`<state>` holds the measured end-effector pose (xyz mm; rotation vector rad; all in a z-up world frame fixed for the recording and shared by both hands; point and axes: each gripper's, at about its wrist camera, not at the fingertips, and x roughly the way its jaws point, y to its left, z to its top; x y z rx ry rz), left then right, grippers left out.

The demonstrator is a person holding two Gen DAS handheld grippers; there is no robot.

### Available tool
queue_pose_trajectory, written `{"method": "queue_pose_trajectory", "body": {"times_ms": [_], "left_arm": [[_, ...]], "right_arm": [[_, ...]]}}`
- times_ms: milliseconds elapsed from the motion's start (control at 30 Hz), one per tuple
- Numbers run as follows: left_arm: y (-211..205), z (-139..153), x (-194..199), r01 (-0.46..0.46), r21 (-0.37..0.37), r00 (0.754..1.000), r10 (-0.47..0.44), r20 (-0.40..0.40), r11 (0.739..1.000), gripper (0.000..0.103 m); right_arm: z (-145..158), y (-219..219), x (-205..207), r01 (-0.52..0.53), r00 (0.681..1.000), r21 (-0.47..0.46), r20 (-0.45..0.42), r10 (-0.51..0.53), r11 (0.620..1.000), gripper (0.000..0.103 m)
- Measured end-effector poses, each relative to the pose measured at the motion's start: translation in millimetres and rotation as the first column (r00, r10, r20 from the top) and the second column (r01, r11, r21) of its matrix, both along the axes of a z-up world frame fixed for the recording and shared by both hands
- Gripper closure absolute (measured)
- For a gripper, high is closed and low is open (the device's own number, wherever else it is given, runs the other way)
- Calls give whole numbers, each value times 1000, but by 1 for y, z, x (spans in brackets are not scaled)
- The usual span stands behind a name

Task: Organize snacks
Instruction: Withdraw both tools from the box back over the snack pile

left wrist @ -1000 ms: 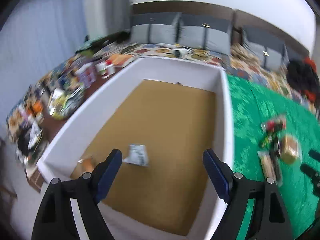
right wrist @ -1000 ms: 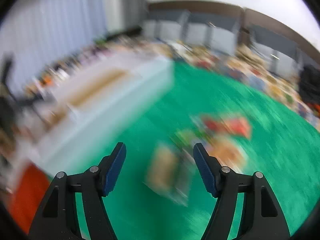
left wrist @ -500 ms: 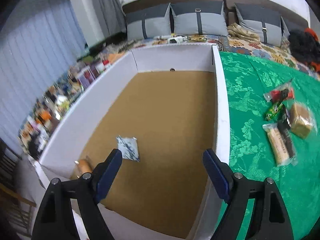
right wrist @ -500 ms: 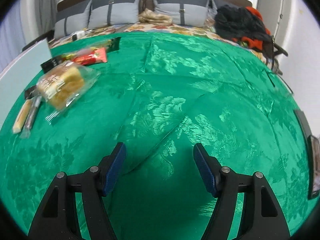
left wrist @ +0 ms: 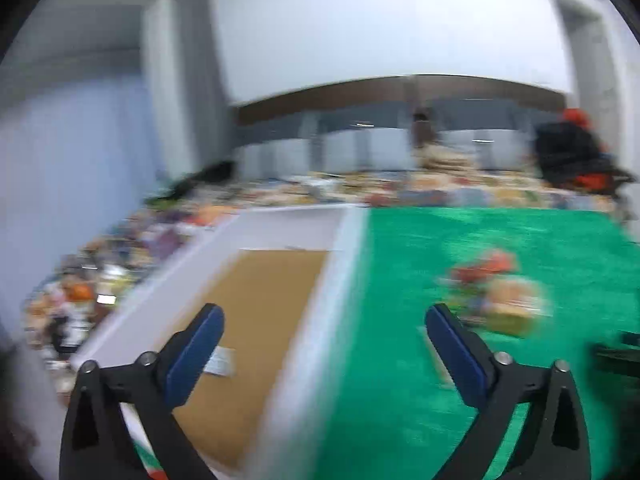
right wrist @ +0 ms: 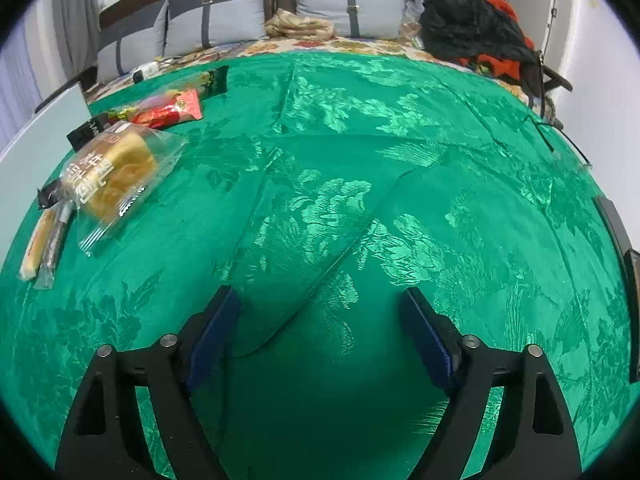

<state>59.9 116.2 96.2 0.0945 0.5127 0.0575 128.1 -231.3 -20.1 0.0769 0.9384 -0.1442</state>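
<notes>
Snacks [right wrist: 116,168]: most lie in cluster on green cloth [right wrist: 360,200], beside white box [left wrist: 256,304]; one small packet [left wrist: 221,361] already in box; left gripper [left wrist: 320,350] and right gripper [right wrist: 318,334] opening wide, nothing between; bulk of sorting left.

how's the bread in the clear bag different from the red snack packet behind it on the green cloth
The bread in the clear bag is thick and blocky, its golden loaf showing through the wrapper under white print; the red snack packet is flat, and its red wrapper hides what's inside. The bread lies nearer the right gripper, the red packet farther back toward the pillows. Both rest on the green cloth, outside the white box, with nothing gripping them.
</notes>
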Motion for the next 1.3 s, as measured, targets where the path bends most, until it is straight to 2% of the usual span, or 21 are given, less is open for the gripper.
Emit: {"method": "queue_pose_trajectory", "body": {"times_ms": [67, 100, 167, 233, 333, 433, 700, 1300], "left_arm": [[-31, -19, 2, 104, -73, 988, -111, -105, 992, 0], [-43, -32, 5, 143, -105, 974, -159, -163, 984, 0], [-70, -74, 13, 208, -166, 916, -251, -312, 964, 0], [-91, -114, 20, 226, -125, 874, -258, -412, 966, 0], [-105, -142, 29, 249, -68, 850, -252, -463, 966, 1], [-110, -151, 38, 255, -20, 858, -236, -457, 967, 0], [-94, -157, 45, 210, -123, 871, -242, -427, 970, 0], [-94, -158, 45, 216, -125, 883, -248, -399, 968, 0]], "right_arm": [[0, -1, 0, 0, 1000, 1, 0, 0, 1000, 16], [0, -1, 0, 2, 1000, 2, -1, -2, 1000, 16], [0, 0, 1, 2, 1000, 2, -1, -2, 1000, 16], [0, -1, 1, 2, 1000, 2, -1, -2, 1000, 15], [0, -1, 1, 2, 1000, 2, -1, -2, 1000, 15], [0, -1, 1, 3, 1000, 2, -2, -3, 1000, 15], [0, -1, 1, 2, 1000, 3, -2, -2, 1000, 14], [-1, -5, 3, 8, 1000, 8, -6, -8, 1000, 10]]}}
